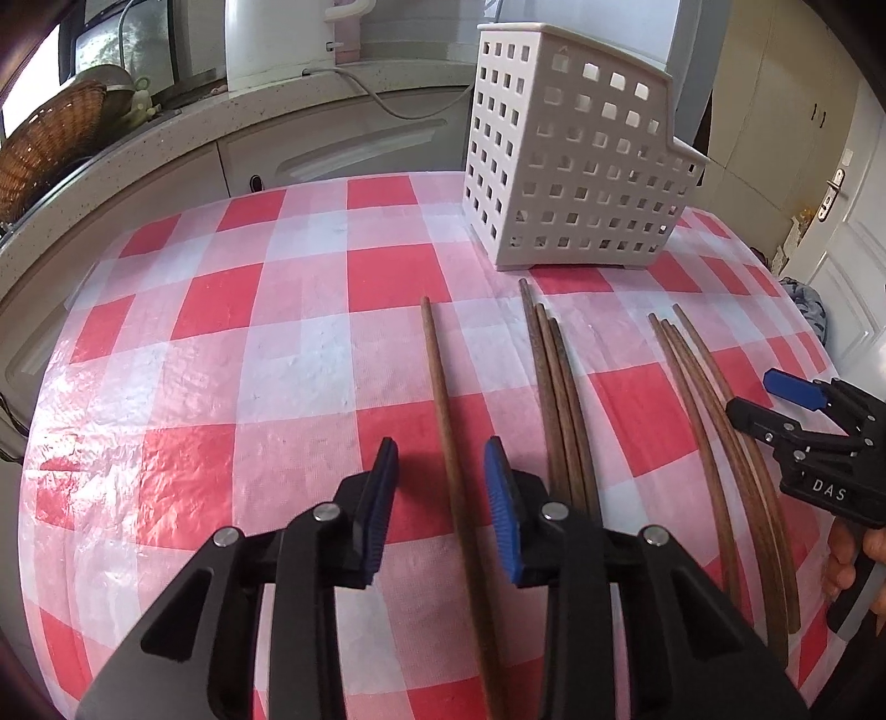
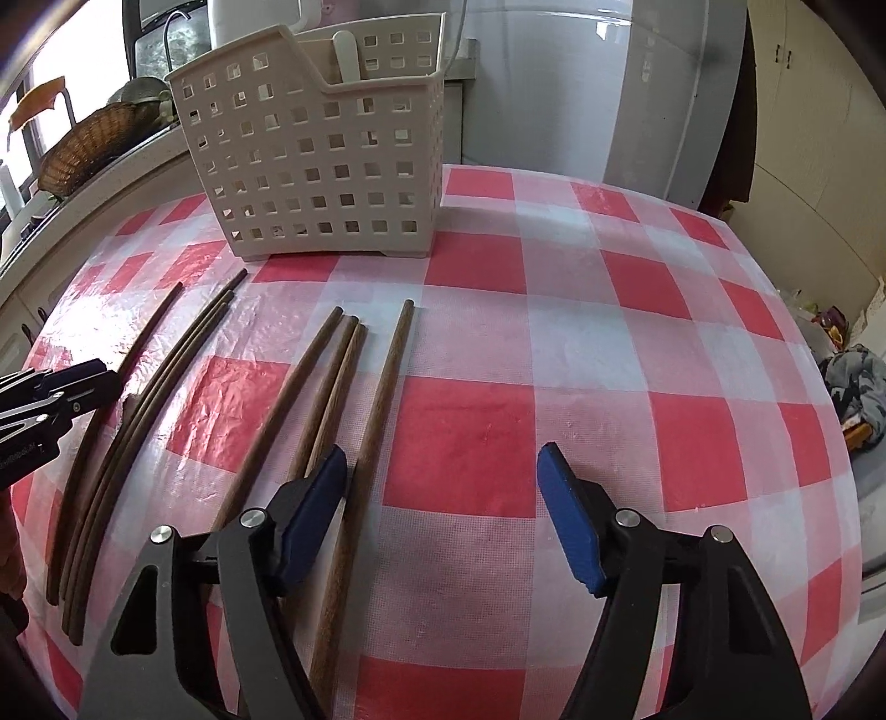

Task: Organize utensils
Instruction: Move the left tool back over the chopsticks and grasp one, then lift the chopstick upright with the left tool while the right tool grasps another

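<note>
Chopsticks, eight dark brown wooden ones, lie on the red-and-white checked surface, running from the lower frame up toward a white perforated utensil holder that stands at the upper right of the left wrist view and the upper left of the right wrist view. In the left wrist view, the left hand-held gripper fills the bottom centre, its blue-padded jaws partly open and straddling the single chopstick that lies alone at the left of the row; the pads stand clear of the stick on both sides, so nothing is gripped. To its right lies a tight bundle of three chopsticks, partly hidden behind the right finger, and farther right a looser group of four chopsticks. At the right edge of that view the right hand-held gripper reaches in, held by a hand. In the right wrist view that same gripper sits at the bottom, jaws wide apart and holding nothing; its left pad overlaps the lower ends of the nearest sticks in the picture, though I cannot tell whether it touches them, and its right pad is over bare cloth. The holder's compartments look mostly empty through the holes, with one pale handle standing inside.
</note>
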